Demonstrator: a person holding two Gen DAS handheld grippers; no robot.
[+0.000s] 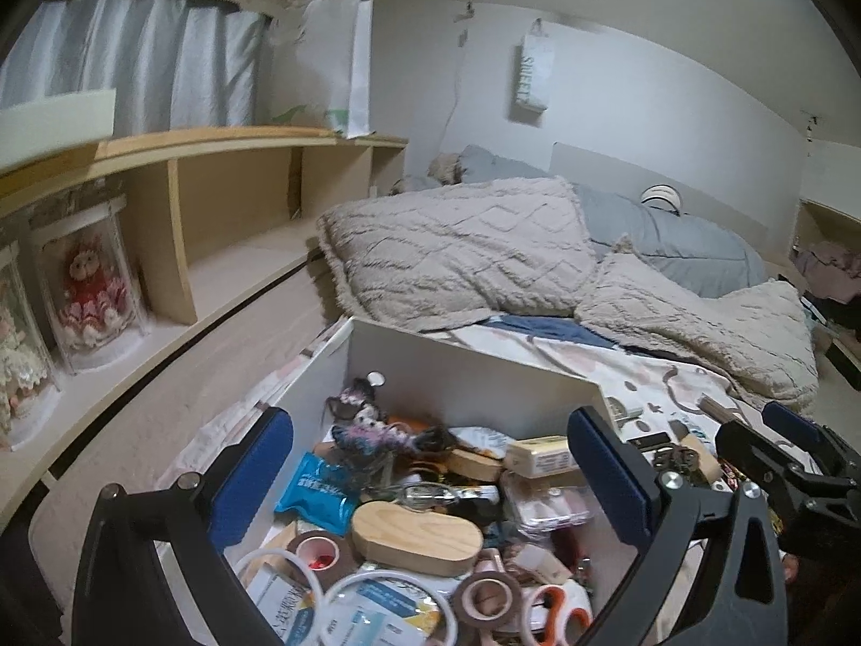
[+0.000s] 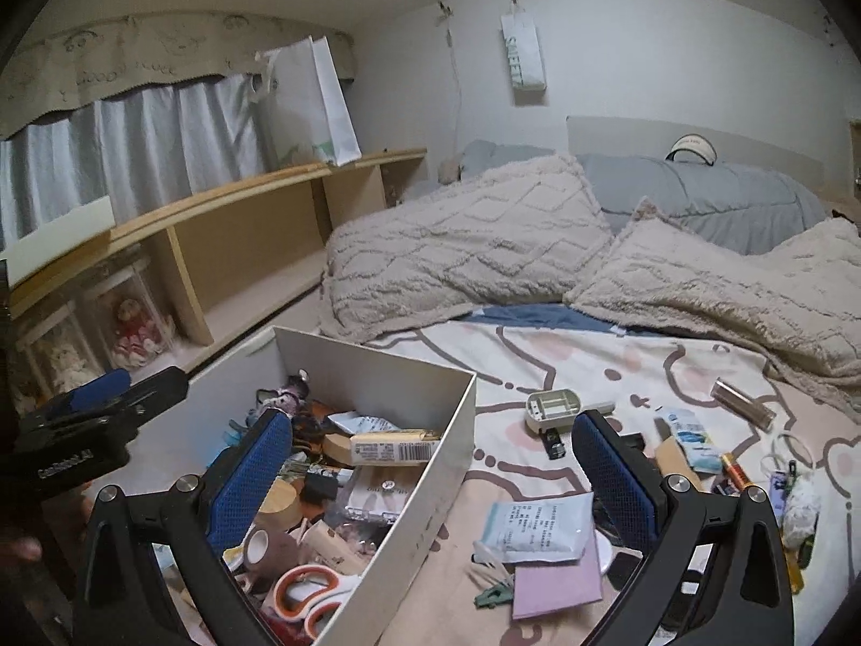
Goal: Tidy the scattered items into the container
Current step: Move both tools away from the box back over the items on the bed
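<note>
The left gripper (image 1: pixel 430 463) hangs over the white box (image 1: pixel 473 371) with its jaws spread wide and nothing between them. Below it the box is crowded: a wooden oval (image 1: pixel 417 538), a blue packet (image 1: pixel 317 492), tape rolls (image 1: pixel 487 595), orange scissors (image 1: pixel 554 611) and a fuzzy toy (image 1: pixel 371 425).

The right gripper (image 2: pixel 430 463) straddles the box's near wall (image 2: pixel 430 490), one finger over the contents and the other over the bed sheet (image 2: pixel 565 355); its jaws are also wide and empty.

Still loose on the sheet, right of the box, lie a white sachet (image 2: pixel 535 530), a pink card (image 2: pixel 557 584), a cream case (image 2: pixel 554 406), a brown tube (image 2: pixel 745 404), a battery (image 2: pixel 737 471) and what may be a green clip (image 2: pixel 492 597), too small to be sure.
</note>
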